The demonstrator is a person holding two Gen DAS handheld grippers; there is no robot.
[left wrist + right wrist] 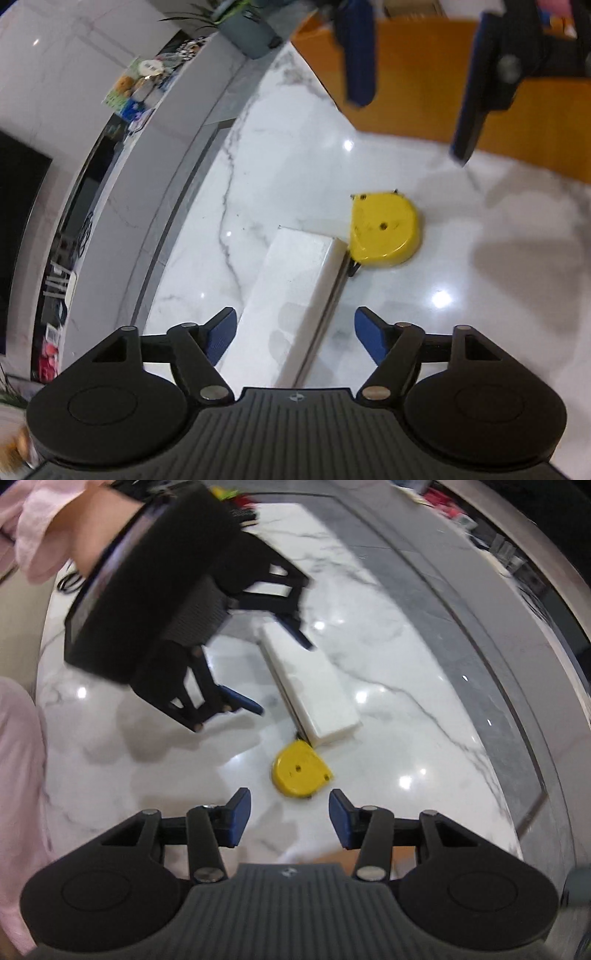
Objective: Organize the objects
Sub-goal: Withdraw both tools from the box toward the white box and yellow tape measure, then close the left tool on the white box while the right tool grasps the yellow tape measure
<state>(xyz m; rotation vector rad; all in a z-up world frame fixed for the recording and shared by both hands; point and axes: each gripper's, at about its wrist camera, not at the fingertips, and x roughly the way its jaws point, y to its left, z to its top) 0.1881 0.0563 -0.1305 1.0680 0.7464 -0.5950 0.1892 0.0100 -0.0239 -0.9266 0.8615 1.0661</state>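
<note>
A long white box [295, 291] lies on the marble tabletop [280, 155], and a yellow tape measure [384, 229] rests against its far end. My left gripper [295, 332] stands open over the near end of the box, one blue pad on each side and neither pressing on it. Beyond the tape measure my right gripper [409, 131] hangs in the air, open and holding nothing. In the right wrist view the right gripper [290, 812] hovers just short of the tape measure [299, 771]. Past it lie the white box [314, 686] and the left gripper [283, 677].
An orange wooden box [424, 74] stands at the far side of the table. A grey plant pot [251, 33] sits at the far corner, and a curved grey ledge [155, 155] with small packets runs along the left. A pink sleeve [22, 528] and a black cable [68, 581] are at the upper left.
</note>
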